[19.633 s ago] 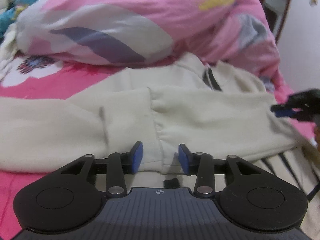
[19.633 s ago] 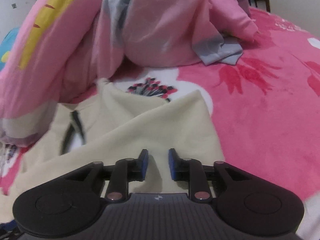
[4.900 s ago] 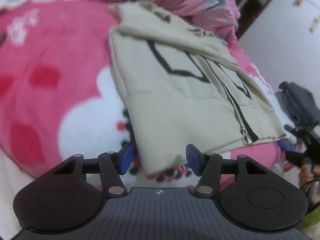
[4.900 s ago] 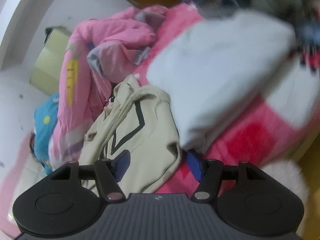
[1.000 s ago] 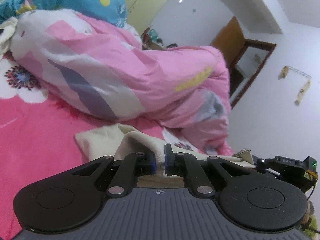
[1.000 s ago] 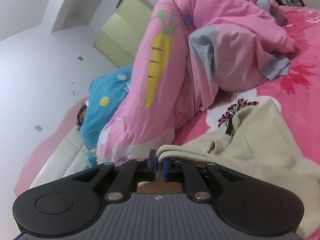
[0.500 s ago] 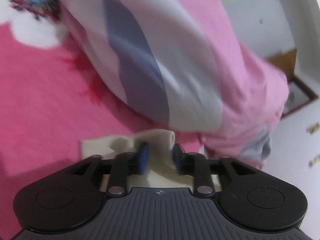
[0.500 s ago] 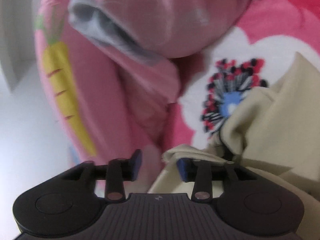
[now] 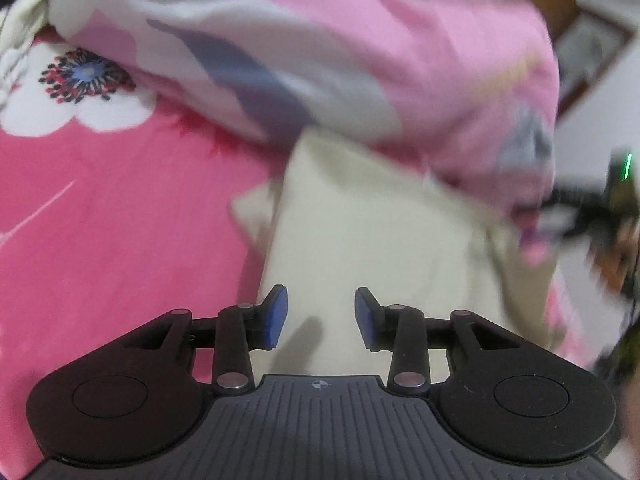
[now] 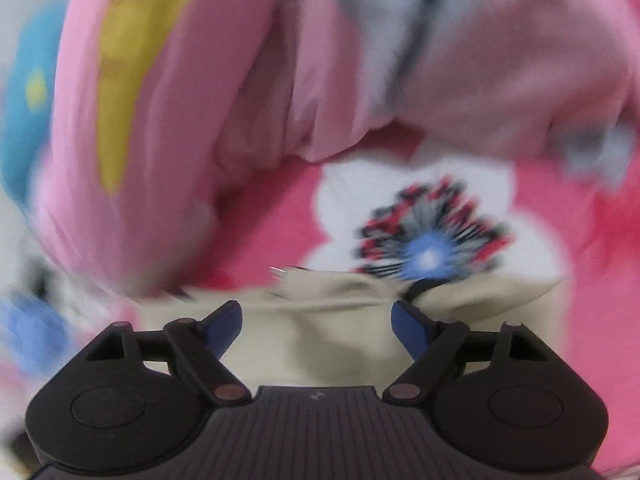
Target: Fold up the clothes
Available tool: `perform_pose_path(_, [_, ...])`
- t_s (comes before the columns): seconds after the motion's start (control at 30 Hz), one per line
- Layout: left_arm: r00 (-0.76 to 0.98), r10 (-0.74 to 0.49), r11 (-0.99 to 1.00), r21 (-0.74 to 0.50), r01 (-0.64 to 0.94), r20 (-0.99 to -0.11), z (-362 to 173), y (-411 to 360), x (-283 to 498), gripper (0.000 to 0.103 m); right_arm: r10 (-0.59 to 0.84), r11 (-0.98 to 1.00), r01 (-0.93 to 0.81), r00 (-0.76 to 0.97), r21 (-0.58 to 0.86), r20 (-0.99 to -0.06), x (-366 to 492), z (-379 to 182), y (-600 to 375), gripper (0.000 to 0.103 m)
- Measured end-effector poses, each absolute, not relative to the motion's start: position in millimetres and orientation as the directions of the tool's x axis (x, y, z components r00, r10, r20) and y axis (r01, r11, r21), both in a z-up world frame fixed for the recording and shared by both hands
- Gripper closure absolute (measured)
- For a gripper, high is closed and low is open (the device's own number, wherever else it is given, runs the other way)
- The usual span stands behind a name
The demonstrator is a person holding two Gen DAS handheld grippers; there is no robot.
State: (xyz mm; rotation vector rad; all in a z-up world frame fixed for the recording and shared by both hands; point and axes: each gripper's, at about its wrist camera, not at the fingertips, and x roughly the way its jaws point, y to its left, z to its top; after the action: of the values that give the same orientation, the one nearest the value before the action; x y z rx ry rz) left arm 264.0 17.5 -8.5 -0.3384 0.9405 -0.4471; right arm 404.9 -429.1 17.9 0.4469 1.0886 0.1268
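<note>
A cream hoodie [image 9: 372,232] lies folded on the pink flowered bedspread [image 9: 100,216]. My left gripper [image 9: 320,314] is open and empty just above the hoodie's near part. In the right wrist view the hoodie [image 10: 320,320] lies under my right gripper [image 10: 316,322], which is wide open and empty; its far edge with a dark drawstring sits by the right fingertip. The right gripper also shows as a dark blur at the right edge of the left wrist view [image 9: 592,208]. Both views are blurred by motion.
A bunched pink quilt [image 9: 360,52] lies right behind the hoodie and fills the top of the right wrist view [image 10: 320,60]. A white flower print [image 10: 432,240] marks the bedspread [image 10: 592,320] beyond the hoodie. A doorway [image 9: 588,44] and white wall stand far right.
One second ago both grippers were shut on the hoodie's edge and held it up. They have opened and let it go, and the hoodie now lies flat under them.
</note>
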Motion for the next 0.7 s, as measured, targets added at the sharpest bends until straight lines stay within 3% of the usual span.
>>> perform_pose_path(0.1, [0.496,-0.49,0.872,-0.415,0.26,-0.717,-10,18,234,0.066,0.171,0.971,0.049,0.54,0.233,-0.824,380,47,-417,0.015])
perform_pose_path(0.27, [0.494,-0.523,0.852,-0.441,0.282,-0.695,-7,30,204,0.065,0.314,0.919,-0.071,0.728,0.389,-0.609,271,76,-433,0.017])
perform_pose_path(0.33, [0.493,-0.521,0.853,-0.439,0.281,-0.697,-11,31,199,0.065,0.368,0.905,-0.118,0.698,0.408,-0.614,236,63,-429,0.029])
perform_pose_path(0.47, [0.507,-0.479,0.878,-0.388,0.281,-0.717,-20,24,199,0.065,0.34,0.938,-0.151,0.593,0.313,-0.73,203,5,-410,0.037])
perform_pose_path(0.57, [0.534,-0.432,0.902,-0.347,0.257,-0.727,-22,20,202,0.065,0.314,0.947,-0.117,0.522,0.298,-0.793,217,-37,-415,0.049])
perform_pose_path(0.6, [0.536,-0.428,0.904,-0.347,0.249,-0.728,-22,19,202,0.065,0.294,0.953,-0.092,0.523,0.29,-0.8,228,-45,-423,0.061])
perform_pose_path(0.7, [0.54,-0.424,0.905,-0.353,0.236,-0.727,-23,18,202,0.065,0.266,0.908,0.08,0.646,0.411,-0.715,269,-45,-479,0.065])
